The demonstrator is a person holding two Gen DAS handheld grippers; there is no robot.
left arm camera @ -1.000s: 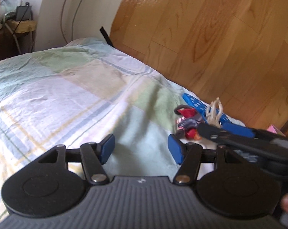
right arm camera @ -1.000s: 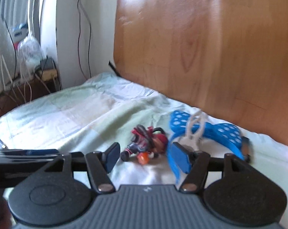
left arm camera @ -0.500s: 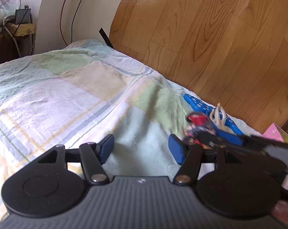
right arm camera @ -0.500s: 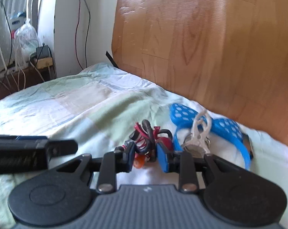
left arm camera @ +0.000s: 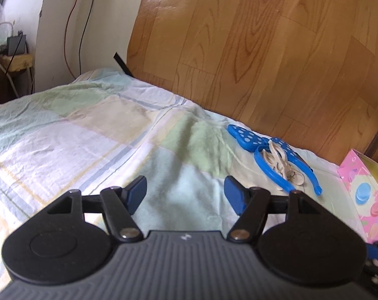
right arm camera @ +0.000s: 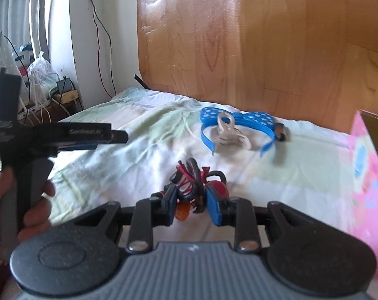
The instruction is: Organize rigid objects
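In the left wrist view, the left claw (left arm camera: 185, 195) is seen over the checked bedsheet (left arm camera: 63, 135) with its jaws apart and opening; only bare cloth lies between the blue pads (left arm camera: 136, 191). A blue dotted headband (left arm camera: 261, 155) is found ahead and to the right of this claw, near the wooden headboard (left arm camera: 264, 50), with a pale cord bundle (left arm camera: 279, 162) lying inside its arc. Its arc opens toward the right edge of the bed, and its bow lies at the far-left end. A pink box (left arm camera: 366, 190) stands at the right edge of the picture, past the headband.

In the right wrist view, the right claw (right arm camera: 190, 206) is clamped on a red and black toy figure (right arm camera: 192, 182), whose body rises above and ahead of the pads while an orange part hangs just below them. The toy appears to be held just above the sheet, though contact with the bed cannot be ruled out. The pink box (right arm camera: 369, 172) lies to the right of the held toy and near it, with open bed between them; it is judged the likely place for the toy. The headband (right arm camera: 239, 122) lies farther ahead, well apart from this claw. The left claw's body, gripped by a hand (right arm camera: 23, 207), is seen at the left edge, so the right claw is judged the nearer to the box.
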